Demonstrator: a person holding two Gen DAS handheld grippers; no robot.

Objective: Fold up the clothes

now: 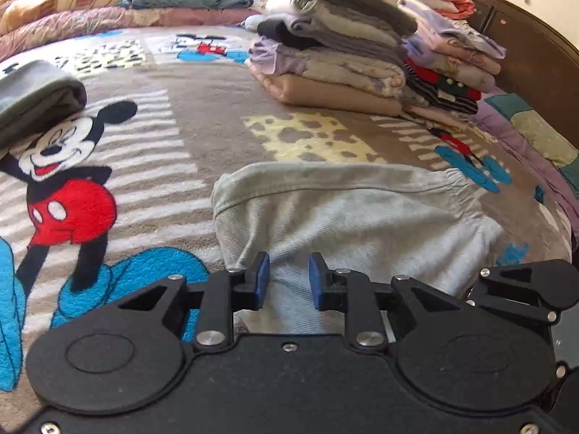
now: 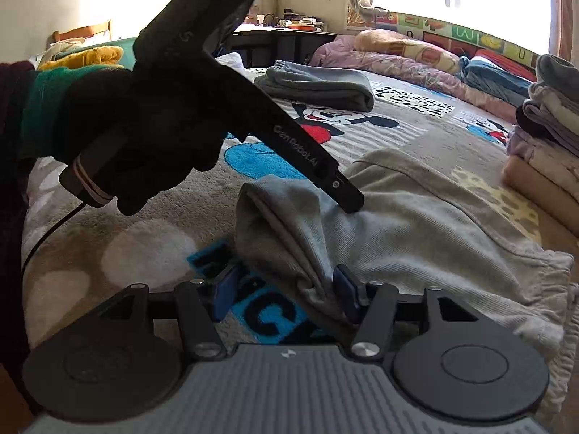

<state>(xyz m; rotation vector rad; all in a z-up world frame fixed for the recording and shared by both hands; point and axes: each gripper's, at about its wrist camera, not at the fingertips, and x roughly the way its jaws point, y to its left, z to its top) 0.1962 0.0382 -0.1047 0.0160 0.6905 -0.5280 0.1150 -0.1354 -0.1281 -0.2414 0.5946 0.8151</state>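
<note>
A light grey garment [image 1: 362, 217] lies partly folded on the cartoon-print blanket [image 1: 144, 144]. My left gripper [image 1: 289, 282] hovers low over its near edge, open, with a narrow gap between the blue pads [image 1: 261, 282] and flat cloth showing through. In the right wrist view a gloved hand [image 2: 137, 137] holds the left gripper [image 2: 349, 202] with its tip pressed onto the grey garment [image 2: 416, 224]. My right gripper [image 2: 286, 294] is wide open; a bunched fold of the garment rests against its right pad [image 2: 345, 291].
Two stacks of folded clothes [image 1: 336, 47] stand at the far right of the bed. A folded dark grey piece [image 2: 318, 85] lies at the far left. Pillows and bedding [image 1: 108, 3] line the far side. A wooden bed frame [image 1: 524, 47] borders the right.
</note>
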